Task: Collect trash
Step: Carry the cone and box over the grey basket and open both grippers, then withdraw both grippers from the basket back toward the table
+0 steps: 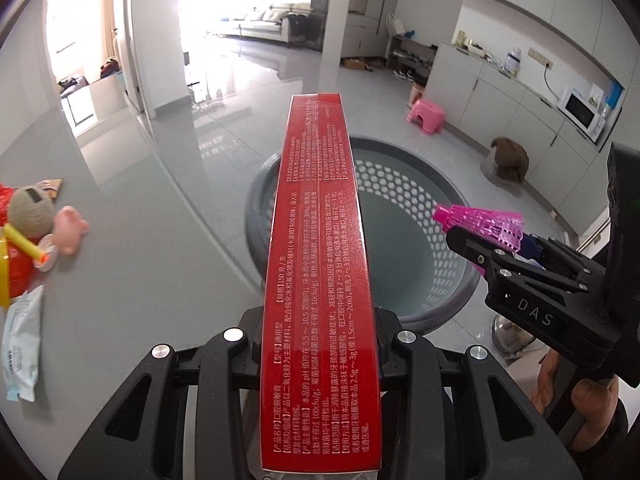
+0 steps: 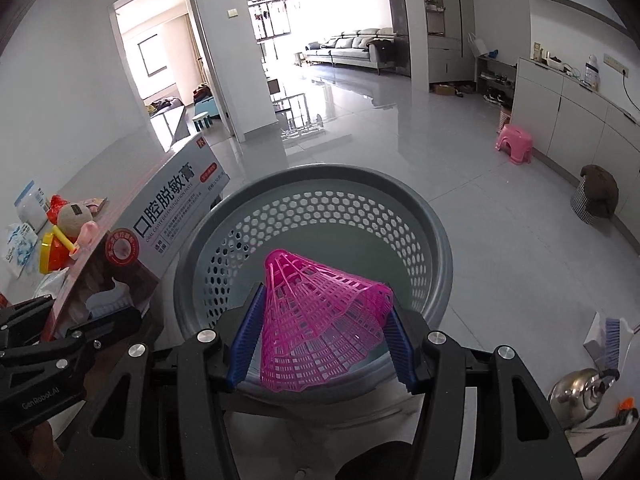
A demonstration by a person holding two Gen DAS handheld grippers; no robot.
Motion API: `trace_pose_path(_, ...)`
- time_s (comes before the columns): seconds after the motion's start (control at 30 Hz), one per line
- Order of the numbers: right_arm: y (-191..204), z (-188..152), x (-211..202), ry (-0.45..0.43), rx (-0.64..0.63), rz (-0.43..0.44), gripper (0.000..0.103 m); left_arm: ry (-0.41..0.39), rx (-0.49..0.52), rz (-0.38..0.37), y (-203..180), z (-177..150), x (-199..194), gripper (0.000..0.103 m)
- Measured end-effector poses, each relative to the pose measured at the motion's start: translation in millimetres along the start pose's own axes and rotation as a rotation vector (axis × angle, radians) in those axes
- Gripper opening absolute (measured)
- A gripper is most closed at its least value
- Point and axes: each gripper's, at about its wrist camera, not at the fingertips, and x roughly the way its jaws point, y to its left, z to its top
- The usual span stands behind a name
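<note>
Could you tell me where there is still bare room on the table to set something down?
The grey table is bare between the doll and the basket. It is crowded at the left edge, where the doll, wrappers and a white tub cluster.

Glossy grey worktop (image 1: pixel 132 240): carries a plush doll in red and yellow (image 1: pixel 28 236), a pale blue-white plastic packet (image 1: pixel 20 344), and a white-blue carton (image 2: pixel 32 204). Glossy grey tiled floor (image 2: pixel 500 272): pink plastic stool (image 2: pixel 515 143).

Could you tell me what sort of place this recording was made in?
Most likely a lived-in apartment: a sofa in the bright living area, a microwave on the cabinet counter, and shoe shelves by the wall.
</note>
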Motion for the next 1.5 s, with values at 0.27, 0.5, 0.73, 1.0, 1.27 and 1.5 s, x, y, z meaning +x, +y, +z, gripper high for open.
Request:
trace_pose_path(0.27, -15, 5, 29, 0.025, 0.019, 0.009, 0.055, 0.054, 0.035, -0.009, -25, 7, 44, 0.035)
trace_pose_path(0.5, -23, 13, 47, 0.036, 0.022, 0.027, 0.055, 0.065, 0.032, 0.017, -23, 17, 63, 0.036)
trace_pose_path(0.73, -26, 15, 51, 0.040, 0.025, 0.033, 0.058, 0.058, 0.025, 0.015, -26, 26, 67, 0.038)
trace_pose_path(1.0, -26, 13, 44, 0.020, 0.034, 0.025, 0.071, 0.049, 0.007, 0.021, -21, 23, 63, 0.058)
trace_pose_path(1.27, -28, 10, 37, 0.009, 0.041, 0.025, 0.071, 0.046, 0.000, 0.026, -20, 23, 63, 0.058)
trace_pose_path(1.5, -29, 9, 32, 0.002, 0.049, 0.027, 0.072, 0.023, -0.005, 0.034, -21, 22, 53, 0.066)
